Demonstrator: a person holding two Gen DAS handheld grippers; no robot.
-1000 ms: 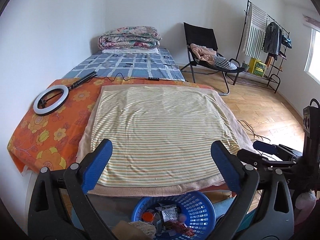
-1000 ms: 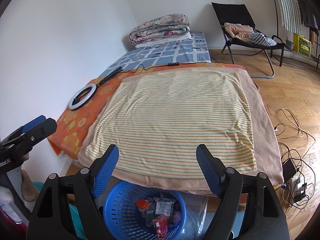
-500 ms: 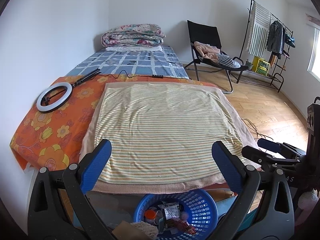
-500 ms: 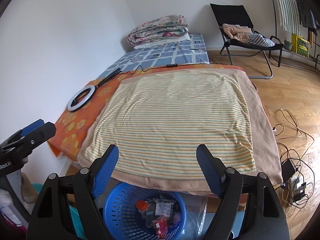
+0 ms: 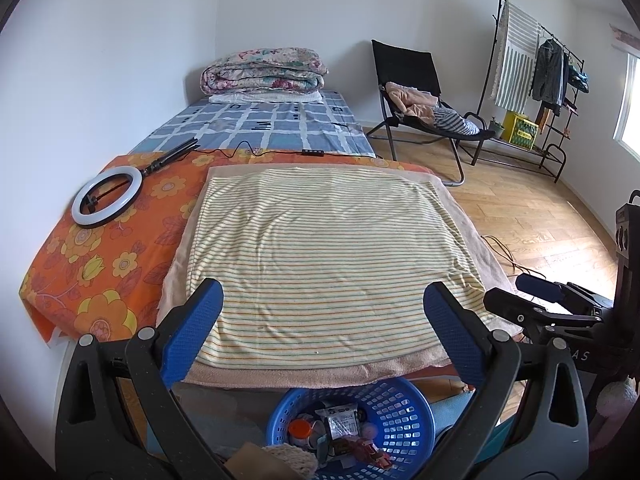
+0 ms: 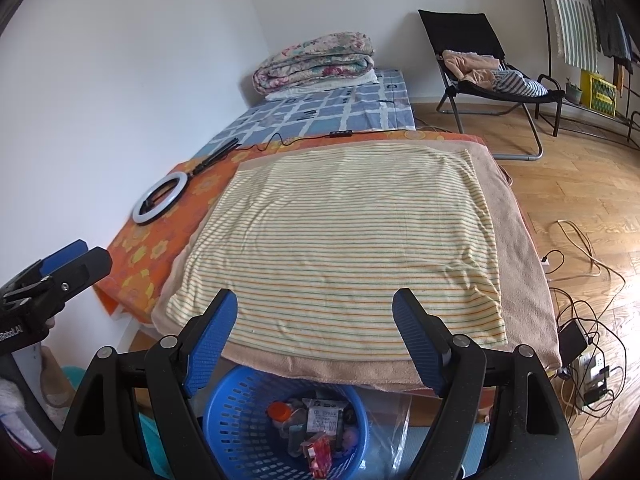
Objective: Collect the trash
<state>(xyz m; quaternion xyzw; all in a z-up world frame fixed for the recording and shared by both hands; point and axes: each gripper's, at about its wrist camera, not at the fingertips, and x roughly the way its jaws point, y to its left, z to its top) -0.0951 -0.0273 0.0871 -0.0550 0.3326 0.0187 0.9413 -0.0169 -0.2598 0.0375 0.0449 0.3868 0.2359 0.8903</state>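
With both the left gripper (image 5: 322,334) and right gripper (image 6: 316,340) wide and empty, the trash (image 6: 320,428) in the near blue basket (image 6: 224,412) appears light and crinkly; grip wrappers by an edge

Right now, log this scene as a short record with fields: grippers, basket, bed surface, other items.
left gripper: open, nothing between the jaws
right gripper: open, nothing between the jaws
blue basket: on the floor at the near end of the bed, holds wrappers and an orange-capped item
striped cloth: spread flat, no trash visible on it
ring light: lying on the orange floral sheet, beside the cloth
folded quilt: at the far end of the bed
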